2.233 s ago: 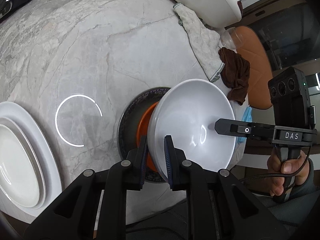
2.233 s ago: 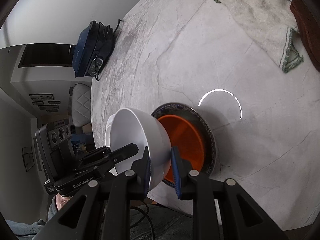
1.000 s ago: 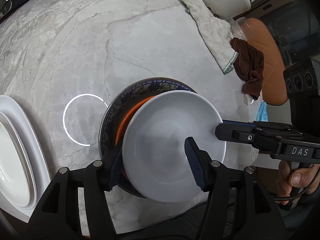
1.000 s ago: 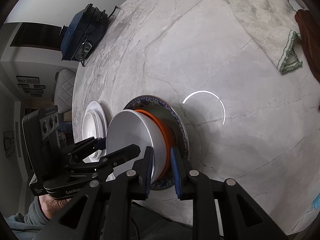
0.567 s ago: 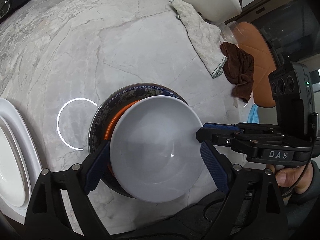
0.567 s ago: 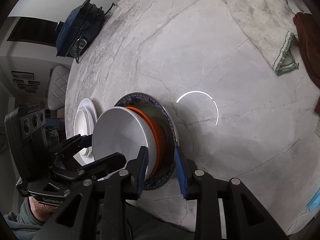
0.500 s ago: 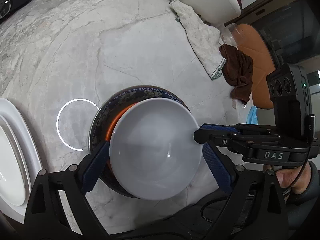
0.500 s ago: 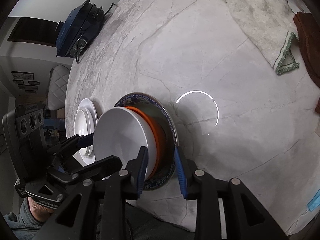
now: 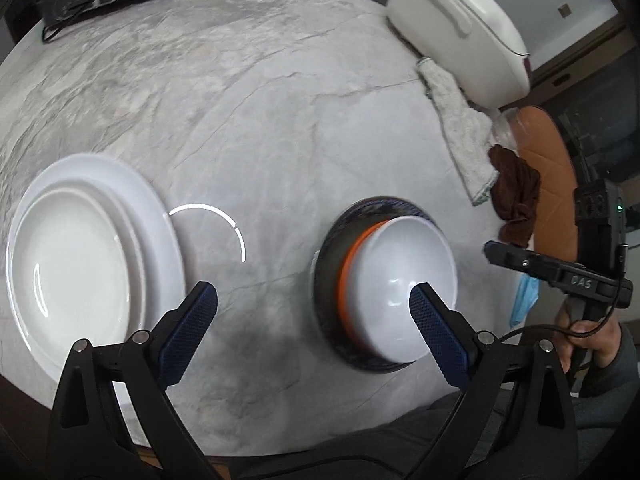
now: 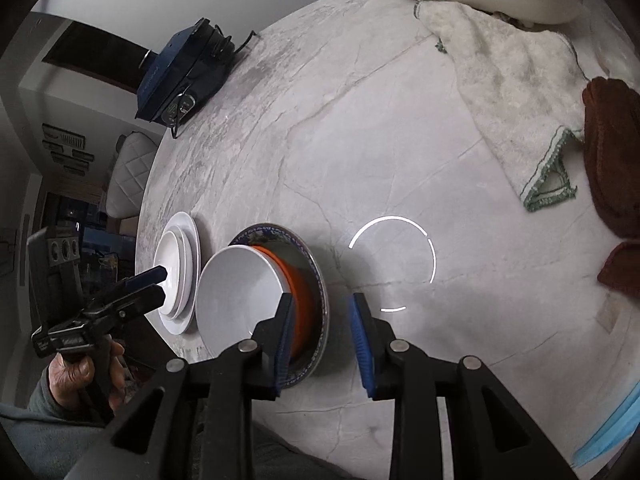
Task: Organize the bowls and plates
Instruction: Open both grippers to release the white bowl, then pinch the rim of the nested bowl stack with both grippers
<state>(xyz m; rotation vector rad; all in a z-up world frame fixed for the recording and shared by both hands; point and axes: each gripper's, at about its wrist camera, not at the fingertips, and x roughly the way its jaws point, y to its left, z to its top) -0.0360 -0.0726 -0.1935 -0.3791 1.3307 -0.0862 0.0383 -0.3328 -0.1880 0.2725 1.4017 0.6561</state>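
A white bowl (image 9: 404,284) sits nested in an orange bowl (image 9: 347,276) on a dark patterned plate (image 9: 330,264) near the marble table's front edge. To its left lies a stack of white plates (image 9: 80,264). My left gripper (image 9: 312,294) hangs wide open above the bare table between the plates and the bowls, holding nothing. My right gripper (image 10: 320,300) is opening at the near side of the stack; the white bowl (image 10: 236,292) lies left of its fingers. The rims of the orange bowl (image 10: 304,280) and the patterned plate (image 10: 322,280) show in the gap, with no pad pressing.
A white lidded appliance (image 9: 460,20), a white towel (image 9: 460,132) and a brown cloth (image 9: 516,192) lie at the far right. A dark blue device (image 10: 176,76) sits at the far left edge. An orange chair (image 9: 548,168) and a blue mask (image 9: 524,300) are beside the table.
The white bowl was lowered into the orange bowl. My left gripper let go of it, opened wide and drew back leftward toward the white plates. My right gripper's jaws spread off the bowl's rim.
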